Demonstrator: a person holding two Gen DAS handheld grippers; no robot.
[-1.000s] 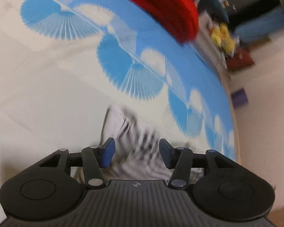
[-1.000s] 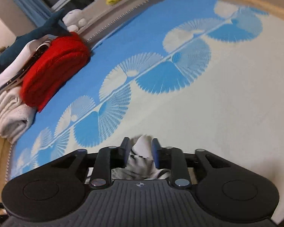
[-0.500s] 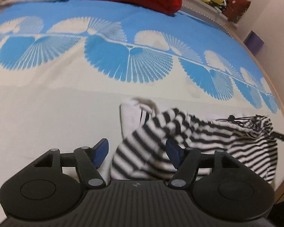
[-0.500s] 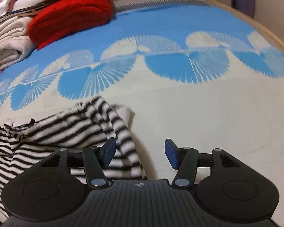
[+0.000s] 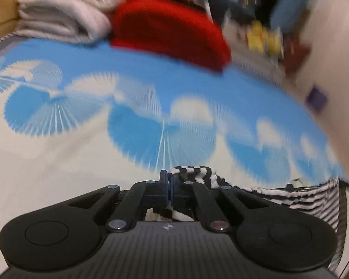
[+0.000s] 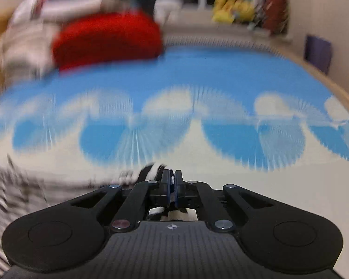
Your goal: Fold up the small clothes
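I see bare bedspread [image 5: 58, 162] ahead of both grippers, up to the red stack [image 5: 169, 34] and towels [image 5: 58, 14] at the far edge (blurred). My left gripper [image 5: 169, 182] and right gripper [image 6: 172, 181] each pinch the striped top [image 5: 290, 195], which stretches between them.

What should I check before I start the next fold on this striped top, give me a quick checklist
1. Left gripper shut on the striped garment: ok, fabric sits between the pads.
2. Right gripper shut on the striped garment: ok, white fabric shows in the closed gap.
3. Garment spread flat between the two grips: cannot tell, both views are blurred.
4. Bedspread ahead free for laying it down: ok.
5. Red folded item and white stack out of the way: ok, at the far edge.
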